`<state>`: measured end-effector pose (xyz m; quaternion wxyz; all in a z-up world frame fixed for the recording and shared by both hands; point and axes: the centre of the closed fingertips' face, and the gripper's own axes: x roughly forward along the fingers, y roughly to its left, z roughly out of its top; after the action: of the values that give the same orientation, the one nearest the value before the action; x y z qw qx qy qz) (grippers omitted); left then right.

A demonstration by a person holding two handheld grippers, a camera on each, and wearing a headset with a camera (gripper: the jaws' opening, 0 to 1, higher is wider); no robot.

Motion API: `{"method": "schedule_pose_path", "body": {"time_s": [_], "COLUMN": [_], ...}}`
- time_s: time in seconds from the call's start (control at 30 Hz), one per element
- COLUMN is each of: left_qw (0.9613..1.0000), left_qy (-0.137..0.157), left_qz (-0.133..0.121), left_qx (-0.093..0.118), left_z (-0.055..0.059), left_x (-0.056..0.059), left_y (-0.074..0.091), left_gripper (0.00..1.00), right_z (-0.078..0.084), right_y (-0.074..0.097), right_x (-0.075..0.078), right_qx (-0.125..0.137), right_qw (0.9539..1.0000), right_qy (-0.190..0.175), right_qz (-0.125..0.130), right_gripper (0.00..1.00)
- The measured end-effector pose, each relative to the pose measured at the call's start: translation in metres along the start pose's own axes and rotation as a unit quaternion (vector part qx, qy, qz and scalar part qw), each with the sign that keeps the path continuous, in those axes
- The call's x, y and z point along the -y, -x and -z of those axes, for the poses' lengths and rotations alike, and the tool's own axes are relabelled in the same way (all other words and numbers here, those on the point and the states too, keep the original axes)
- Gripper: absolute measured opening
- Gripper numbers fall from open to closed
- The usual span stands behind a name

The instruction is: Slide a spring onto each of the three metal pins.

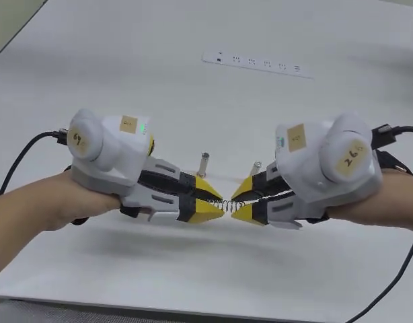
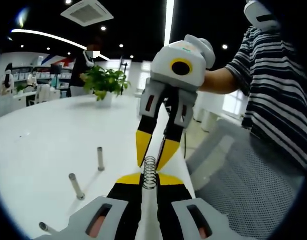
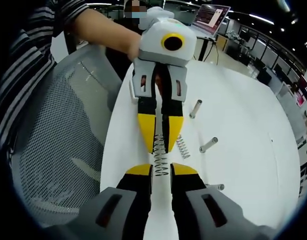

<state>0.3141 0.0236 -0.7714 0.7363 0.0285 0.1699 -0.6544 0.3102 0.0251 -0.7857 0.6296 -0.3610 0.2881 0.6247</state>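
White surface (image 1: 193, 81), near its front edge: the left hand-held gripper (image 1: 222, 204) and right hand-held gripper (image 1: 233, 205) each clench one end of a spring (image 1: 227, 202). Three metal pins (image 3: 208, 145) stand just behind, with a second spring (image 3: 182, 146) lying beside them.

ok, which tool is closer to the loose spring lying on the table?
Left. The loose spring lies right beside the left tool's yellow tips; the right tool sits further back, at the other end of the held spring.
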Motion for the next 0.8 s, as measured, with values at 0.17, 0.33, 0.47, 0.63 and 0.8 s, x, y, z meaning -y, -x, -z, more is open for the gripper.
{"method": "schedule_pose_path", "body": {"time_s": [0.17, 0.33, 0.47, 0.63, 0.8], "left_qw": [1.0000, 1.0000, 1.0000, 1.0000, 1.0000], "left_qy": [0.000, 0.001, 0.000, 0.002, -0.004], "left_qz": [0.001, 0.006, 0.007, 0.007, 0.003], "left_qx": [-0.001, -0.001, -0.003, -0.002, -0.007], "left_z": [0.001, 0.000, -0.001, -0.001, 0.000], "left_x": [0.000, 0.003, 0.004, 0.004, 0.003], "left_y": [0.001, 0.000, -0.001, 0.001, 0.002], "left_gripper": [0.02, 0.02, 0.02, 0.02, 0.02], "right_z": [0.009, 0.009, 0.007, 0.004, -0.003], "right_y": [0.002, 0.001, 0.001, 0.002, 0.008], "right_x": [0.000, -0.002, -0.003, -0.003, -0.001], "right_qx": [0.004, 0.013, 0.016, 0.018, 0.029], "right_qw": [0.9999, 0.9998, 0.9999, 0.9998, 0.9994], "right_qy": [-0.016, -0.017, -0.006, 0.010, 0.016], "right_qz": [0.000, -0.001, -0.003, 0.000, 0.005], "right_gripper": [0.14, 0.12, 0.08, 0.07, 0.07]}}
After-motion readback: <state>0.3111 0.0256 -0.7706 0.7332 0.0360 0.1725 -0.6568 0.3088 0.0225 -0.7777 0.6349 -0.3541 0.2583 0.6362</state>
